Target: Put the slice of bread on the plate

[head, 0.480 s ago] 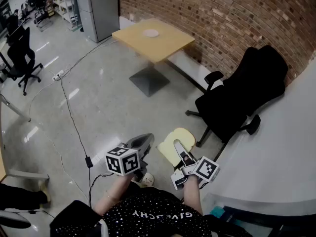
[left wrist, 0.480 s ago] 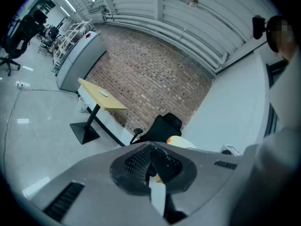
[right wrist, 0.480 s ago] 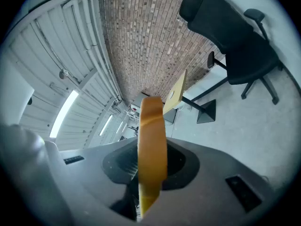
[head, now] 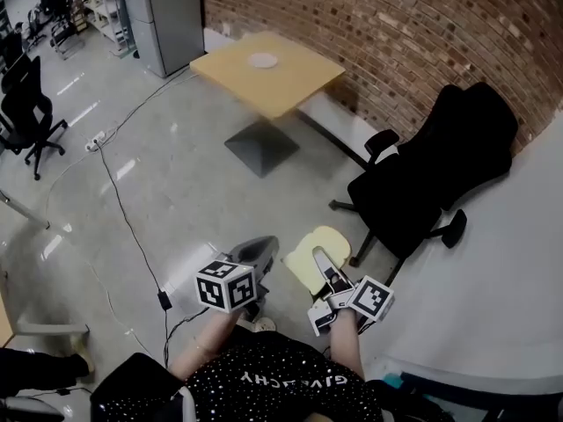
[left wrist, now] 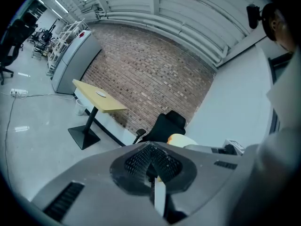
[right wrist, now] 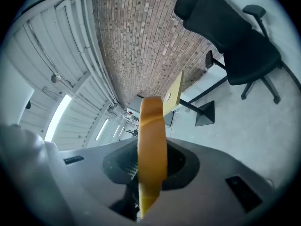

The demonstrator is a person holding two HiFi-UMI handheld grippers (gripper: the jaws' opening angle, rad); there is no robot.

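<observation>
The pale slice of bread (head: pixel 308 251) hangs over the floor, close in front of the person, with my right gripper (head: pixel 322 262) shut on it. In the right gripper view the bread (right wrist: pixel 151 140) stands edge-on between the pads, brown crust facing the camera. My left gripper (head: pixel 262 248) sits just left of it, shut and empty, its pads meeting (left wrist: pixel 151 166). The white plate (head: pixel 262 60) lies far ahead on a yellow square table (head: pixel 290 82) beside the brick wall. The left gripper view also shows that table (left wrist: pixel 106 105), with the bread (left wrist: pixel 181 139) peeking over the jaws.
A black office chair (head: pixel 431 174) stands to the right, between me and the table. A white wall (head: pixel 493 271) runs close on the right. A cable (head: pixel 123 209) trails across the glossy floor. A grey cabinet (head: pixel 163 16) and another chair (head: pixel 26 104) stand far left.
The head view has shifted slightly, so the table and cabinet sit a little further left. Both grippers and the bread keep the same pose.
</observation>
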